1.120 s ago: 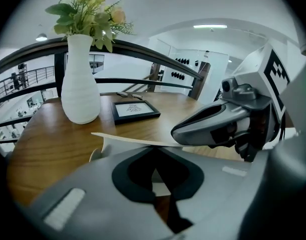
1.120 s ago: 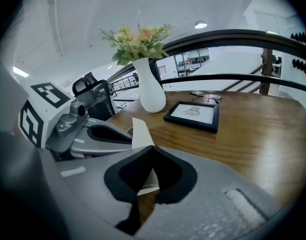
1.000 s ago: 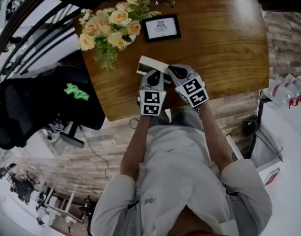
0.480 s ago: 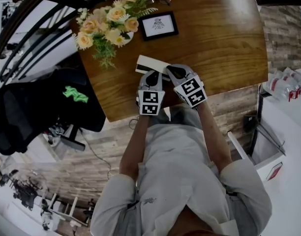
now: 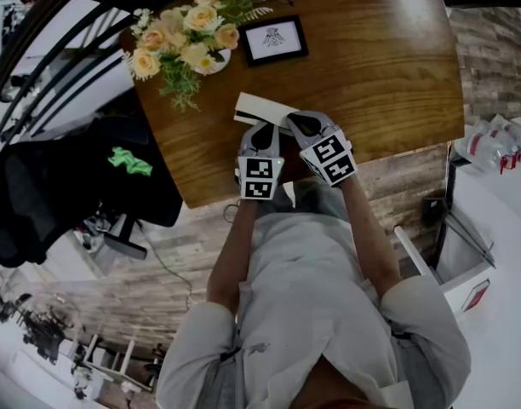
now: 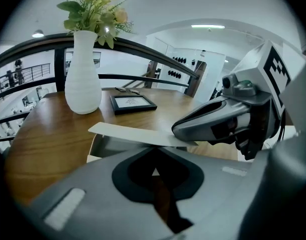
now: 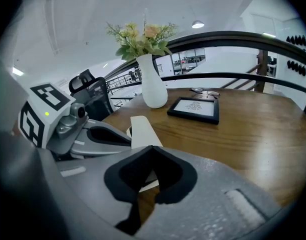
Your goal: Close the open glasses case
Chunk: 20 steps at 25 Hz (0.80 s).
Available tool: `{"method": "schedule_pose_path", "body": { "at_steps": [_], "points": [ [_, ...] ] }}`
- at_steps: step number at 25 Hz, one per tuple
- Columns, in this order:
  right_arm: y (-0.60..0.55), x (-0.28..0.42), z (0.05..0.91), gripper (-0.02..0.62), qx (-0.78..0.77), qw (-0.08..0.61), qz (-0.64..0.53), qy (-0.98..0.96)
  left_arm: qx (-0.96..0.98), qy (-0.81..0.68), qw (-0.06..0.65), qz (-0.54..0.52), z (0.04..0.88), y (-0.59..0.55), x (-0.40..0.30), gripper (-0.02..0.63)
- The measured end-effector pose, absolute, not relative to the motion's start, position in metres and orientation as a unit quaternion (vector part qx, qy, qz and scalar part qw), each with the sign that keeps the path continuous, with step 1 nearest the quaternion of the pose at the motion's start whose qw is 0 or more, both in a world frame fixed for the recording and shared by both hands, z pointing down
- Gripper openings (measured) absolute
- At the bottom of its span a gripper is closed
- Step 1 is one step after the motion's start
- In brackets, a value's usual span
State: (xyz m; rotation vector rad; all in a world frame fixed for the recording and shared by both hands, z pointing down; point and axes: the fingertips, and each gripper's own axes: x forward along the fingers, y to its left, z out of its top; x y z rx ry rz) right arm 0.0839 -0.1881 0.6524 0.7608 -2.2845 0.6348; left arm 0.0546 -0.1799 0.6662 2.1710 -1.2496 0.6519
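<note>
Wooden table (image 5: 397,75): glasses case (image 5: 260,109) half-open (left tongs (image 5: 264,129), right tongs (image 5: 294,122) closed).

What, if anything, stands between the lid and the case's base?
Nothing visible. The lid slants partly open over the base, and the right gripper appears to rest on it. Most of the base's inside is hidden.

A white ribbed vase of yellow and peach flowers (image 6: 83,79) stands on the brown wooden surface (image 5: 388,66), beyond and left of the fingers (image 5: 262,136). A black-framed picture (image 5: 275,41) lies straight beyond them.
</note>
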Motion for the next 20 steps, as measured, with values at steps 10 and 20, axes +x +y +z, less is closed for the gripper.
{"method": "schedule_pose_path", "body": {
  "at_steps": [10,20],
  "points": [
    [-0.182,0.081,0.655,0.003,0.285,0.323,0.242,-0.869,0.803,-0.465,0.280,0.244,0.672,-0.172,0.051,0.019],
    [-0.175,0.077,0.658,0.003,0.283,0.327,0.242,-0.869,0.802,-0.461,0.287,0.250,0.676,-0.164,0.047,0.018]
  ]
}}
